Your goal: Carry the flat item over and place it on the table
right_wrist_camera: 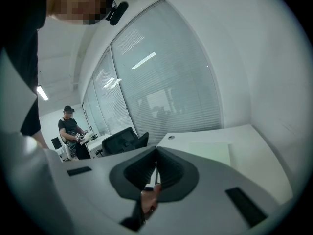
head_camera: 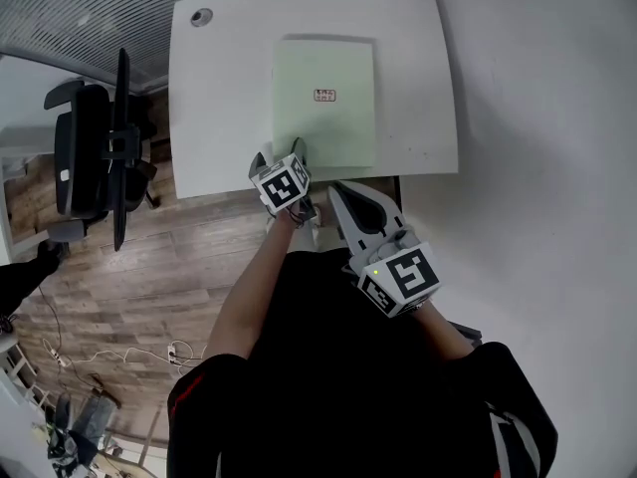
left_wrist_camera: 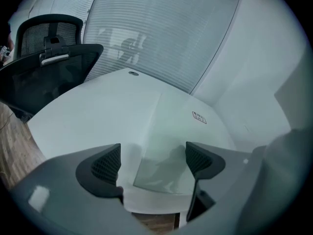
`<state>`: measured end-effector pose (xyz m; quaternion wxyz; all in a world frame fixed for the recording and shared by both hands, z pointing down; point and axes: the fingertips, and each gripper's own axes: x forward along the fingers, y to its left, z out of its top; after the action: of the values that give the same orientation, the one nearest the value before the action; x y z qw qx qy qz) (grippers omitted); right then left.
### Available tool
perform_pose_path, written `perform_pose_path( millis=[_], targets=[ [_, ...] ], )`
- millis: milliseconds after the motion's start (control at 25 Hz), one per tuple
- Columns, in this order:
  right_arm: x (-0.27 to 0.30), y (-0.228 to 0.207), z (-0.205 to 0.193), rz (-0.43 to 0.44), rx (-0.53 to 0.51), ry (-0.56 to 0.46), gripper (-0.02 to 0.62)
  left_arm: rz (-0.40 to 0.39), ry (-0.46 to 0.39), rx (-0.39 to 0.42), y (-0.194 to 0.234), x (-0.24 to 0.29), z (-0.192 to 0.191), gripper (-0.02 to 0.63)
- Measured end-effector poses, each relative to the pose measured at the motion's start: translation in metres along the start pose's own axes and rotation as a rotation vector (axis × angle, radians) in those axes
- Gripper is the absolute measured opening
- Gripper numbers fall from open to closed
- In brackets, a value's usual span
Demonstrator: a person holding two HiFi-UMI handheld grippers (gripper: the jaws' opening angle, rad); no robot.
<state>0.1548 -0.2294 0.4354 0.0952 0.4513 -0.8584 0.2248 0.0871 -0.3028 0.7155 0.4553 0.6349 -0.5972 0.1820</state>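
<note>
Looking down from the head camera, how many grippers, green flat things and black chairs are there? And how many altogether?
Hand-held grippers: 2, the left hand-held gripper and the right hand-held gripper
Green flat sheet: 1
Black chair: 1
Total: 4

no words or numbers can be read anywhere. a small rectangular label with a reddish outline sits near the middle of the pale green flat sheet, which lies on the white table. its marks are too small and blurred to make out, both in the head view and in the left gripper view. the left marker cube on the left gripper and the right marker cube on the right gripper show black-and-white square patterns, with no letters or digits.
</note>
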Motion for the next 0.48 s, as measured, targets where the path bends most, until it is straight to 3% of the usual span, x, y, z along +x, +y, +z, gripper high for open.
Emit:
perform_pose_path(
  millis=[200,400,480],
  targets=[
    [-0.003,0.004,-0.002,-0.007,0.0,-0.003,0.0,0.01,-0.01,0.119,-0.006,0.003,0.009,0.414],
    [-0.006,0.01,0.003,-0.007,-0.015,-0.012,0.0,-0.002,0.001,0.16,-0.006,-0.001,0.012,0.408],
    [-0.009,0.01,0.004,-0.01,-0.018,-0.019,0.001,0.004,-0.013,0.201,-0.004,-0.008,0.019,0.335]
  ],
)
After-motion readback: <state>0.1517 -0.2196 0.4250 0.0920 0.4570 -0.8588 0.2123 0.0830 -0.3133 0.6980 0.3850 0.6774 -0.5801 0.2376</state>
